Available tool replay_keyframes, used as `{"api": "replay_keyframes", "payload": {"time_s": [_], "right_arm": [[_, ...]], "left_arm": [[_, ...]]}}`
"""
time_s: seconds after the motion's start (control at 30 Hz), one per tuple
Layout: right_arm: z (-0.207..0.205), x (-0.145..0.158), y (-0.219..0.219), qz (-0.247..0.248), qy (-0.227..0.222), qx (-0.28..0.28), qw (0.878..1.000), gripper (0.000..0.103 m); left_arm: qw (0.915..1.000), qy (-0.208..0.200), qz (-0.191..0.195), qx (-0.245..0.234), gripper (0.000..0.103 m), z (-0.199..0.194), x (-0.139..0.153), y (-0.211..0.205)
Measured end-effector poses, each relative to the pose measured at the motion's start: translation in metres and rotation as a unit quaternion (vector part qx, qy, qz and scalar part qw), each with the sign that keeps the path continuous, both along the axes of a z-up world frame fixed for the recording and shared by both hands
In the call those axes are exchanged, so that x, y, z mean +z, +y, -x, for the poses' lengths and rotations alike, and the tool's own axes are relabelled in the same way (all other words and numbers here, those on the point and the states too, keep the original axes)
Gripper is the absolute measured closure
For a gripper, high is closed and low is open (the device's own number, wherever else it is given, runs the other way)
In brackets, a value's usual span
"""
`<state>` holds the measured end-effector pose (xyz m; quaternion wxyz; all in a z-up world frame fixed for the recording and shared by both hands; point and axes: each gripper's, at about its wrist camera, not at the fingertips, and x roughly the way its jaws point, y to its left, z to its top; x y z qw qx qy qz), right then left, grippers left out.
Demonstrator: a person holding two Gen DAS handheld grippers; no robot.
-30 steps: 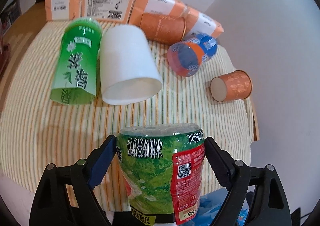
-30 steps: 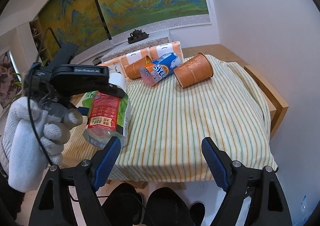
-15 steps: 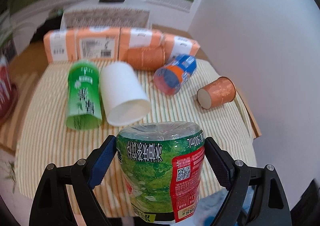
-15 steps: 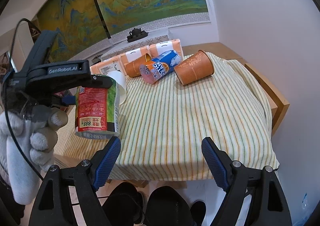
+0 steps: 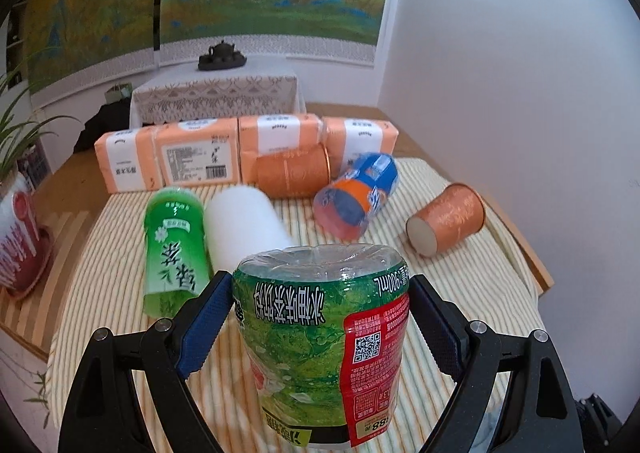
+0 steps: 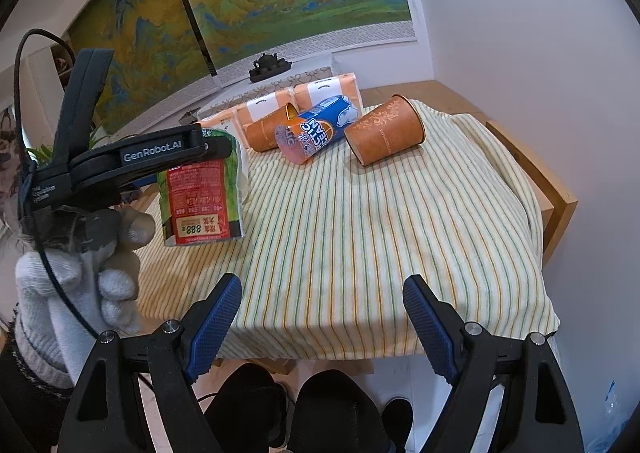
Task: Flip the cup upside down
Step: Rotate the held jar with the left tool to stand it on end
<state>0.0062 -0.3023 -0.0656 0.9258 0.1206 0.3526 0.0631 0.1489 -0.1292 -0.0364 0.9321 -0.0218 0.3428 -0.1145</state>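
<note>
Left wrist view: the left tongs (image 5: 322, 327) are clamped on a cut-off green bottle cup (image 5: 324, 337), one blue pad on each side of it. The cup's closed, lumpy base points up and away from the camera, and its label text reads upside down, with a red panel on the right side. It is held above the near edge of the striped cloth (image 5: 460, 261) that covers the desk. Beyond the held cup, on the cloth, lie a light green cup (image 5: 174, 249) to the left and a white paper cup (image 5: 244, 227) just beside that one, both on their sides. Farther back and right of the held cup are an orange paper cup (image 5: 292, 177), a blue and orange cup (image 5: 358, 197) and another orange cup (image 5: 446, 219) near the wall, all lying down. A row of orange tissue packs (image 5: 192, 157) stands behind them.

Right wrist view: the right tongs (image 6: 322, 325) are spread wide with nothing between them, over the near edge of the cloth. Left of them a white-gloved hand (image 6: 76, 273) holds the left tool, whose black finger covers the top of the green bottle cup. The cup hangs clear of the cloth with its open end down.
</note>
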Motion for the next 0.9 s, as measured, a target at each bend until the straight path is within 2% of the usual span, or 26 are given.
{"api": "replay_keyframes", "payload": {"time_s": [0.3,0.63,0.9], "right_arm": [[-0.001,-0.001,0.0,0.0,0.003,-0.003,1.0,0.023],[0.001,-0.002,0.0,-0.001,0.005,-0.004,1.0,0.023],[0.003,0.002,0.002,-0.002,0.002,-0.004,1.0,0.023]], "left_arm": [[0.9997,-0.025,-0.008,-0.003,0.013,-0.005,-0.012,-0.01],[0.9994,-0.032,-0.004,-0.009,0.013,0.001,-0.017,-0.012],[0.9976,-0.059,-0.028,-0.022,0.013,0.018,-0.018,-0.02]]}}
